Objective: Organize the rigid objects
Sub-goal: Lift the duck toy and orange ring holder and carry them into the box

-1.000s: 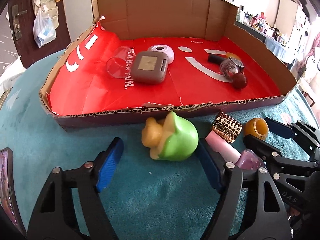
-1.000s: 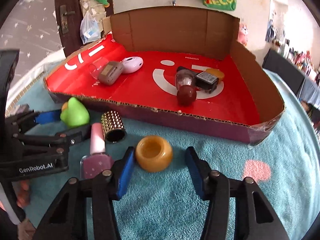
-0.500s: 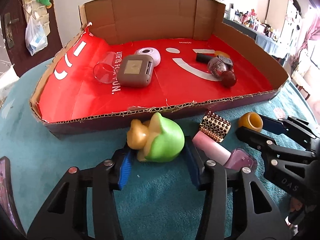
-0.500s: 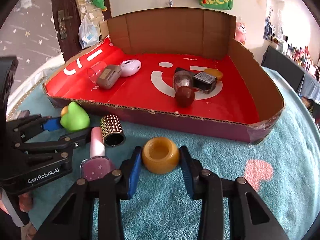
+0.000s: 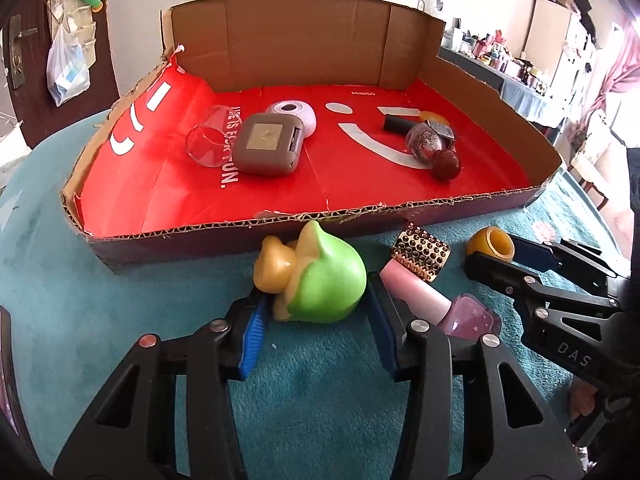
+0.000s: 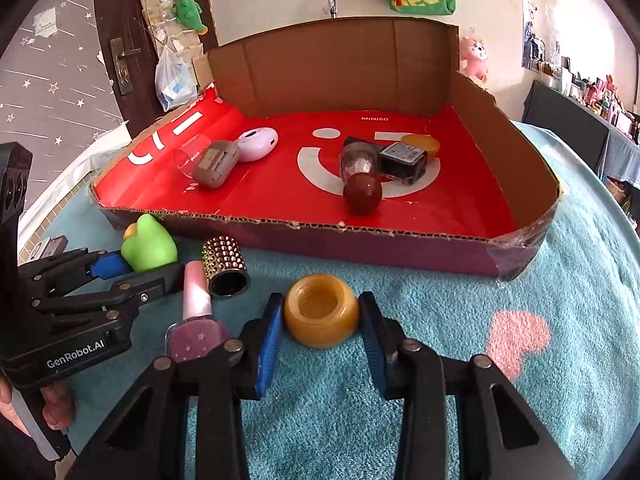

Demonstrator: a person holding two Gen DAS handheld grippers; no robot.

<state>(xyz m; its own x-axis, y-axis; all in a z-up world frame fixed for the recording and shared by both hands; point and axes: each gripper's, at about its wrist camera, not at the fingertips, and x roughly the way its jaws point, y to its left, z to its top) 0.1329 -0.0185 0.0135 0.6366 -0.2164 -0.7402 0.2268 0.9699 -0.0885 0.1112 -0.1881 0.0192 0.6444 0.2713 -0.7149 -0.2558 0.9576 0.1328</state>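
green toy (image 5: 328, 284): on its side, on the teal cloth
amber pot (image 6: 321, 310): upright, mouth up, before the cardboard tray (image 6: 360, 240)

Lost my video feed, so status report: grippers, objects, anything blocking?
Left gripper shut on green toy. Right gripper shut on amber pot. Both on the teal cloth. Box's front wall between them and red floor.

teal towel (image 6: 520, 400), dark door (image 6: 116, 20), plastic bag (image 5: 66, 64)
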